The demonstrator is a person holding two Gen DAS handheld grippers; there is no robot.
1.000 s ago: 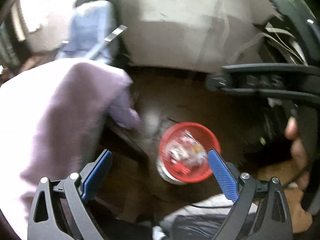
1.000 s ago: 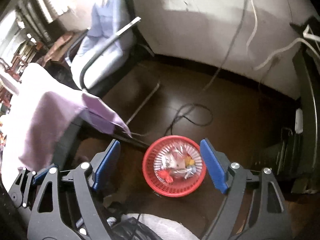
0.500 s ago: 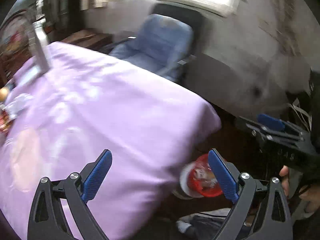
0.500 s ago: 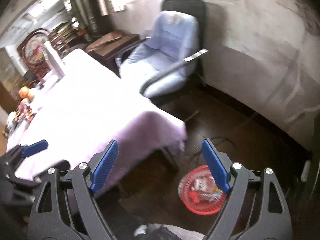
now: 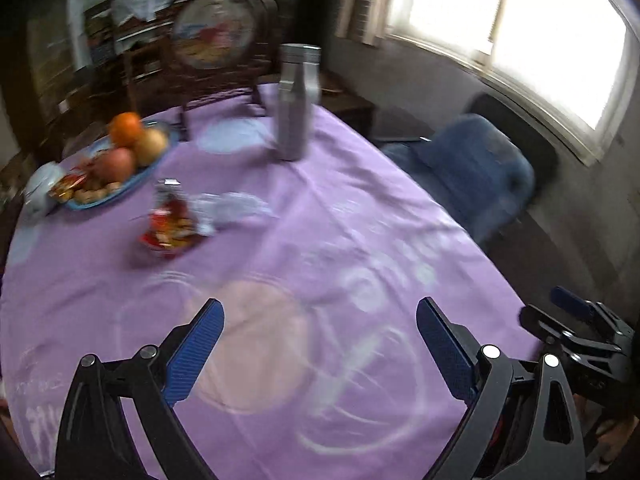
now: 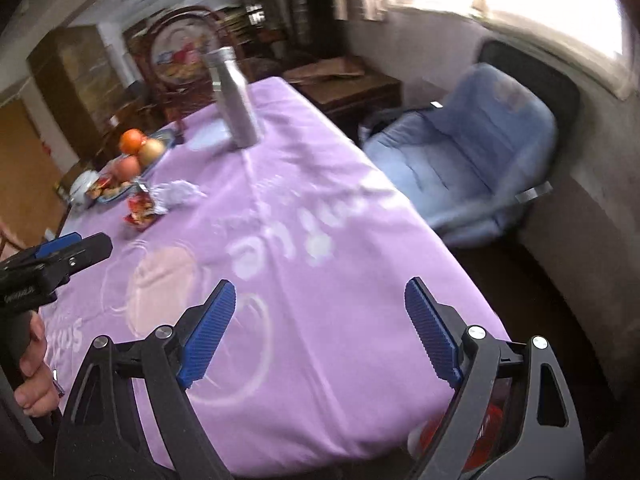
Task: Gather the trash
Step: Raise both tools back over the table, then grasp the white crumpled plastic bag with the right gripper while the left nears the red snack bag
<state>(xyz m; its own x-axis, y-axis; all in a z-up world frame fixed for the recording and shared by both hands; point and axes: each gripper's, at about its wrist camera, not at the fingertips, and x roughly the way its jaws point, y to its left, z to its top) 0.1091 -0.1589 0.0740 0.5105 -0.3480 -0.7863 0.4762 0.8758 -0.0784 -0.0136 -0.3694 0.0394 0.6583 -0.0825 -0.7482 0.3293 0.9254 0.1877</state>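
Observation:
A red snack wrapper (image 5: pixel 170 224) (image 6: pixel 140 210) and a crumpled white wrapper (image 5: pixel 230 206) (image 6: pixel 178 192) lie on the purple tablecloth (image 5: pixel 320 280) (image 6: pixel 304 240), well beyond both grippers. My left gripper (image 5: pixel 318 332) hovers open over the near part of the table, nothing between its blue pads. My right gripper (image 6: pixel 320 312) is open too, above the table's near right corner, with nothing in it. The red trash basket (image 6: pixel 486 428) peeks out on the floor under that corner, mostly hidden by the right finger.
A blue plate of fruit (image 5: pixel 120 152) (image 6: pixel 136 148) and a metal bottle (image 5: pixel 296 108) (image 6: pixel 236 100) stand at the far side. A blue armchair (image 5: pixel 472 168) (image 6: pixel 472 160) sits right of the table, under the window (image 5: pixel 520 28). A hand (image 6: pixel 34 376) holds the left gripper.
Both grippers rose from over the red basket on the floor and swung up over the purple table. The wrappers, fruit plate and bottle came into view. Both stayed open.

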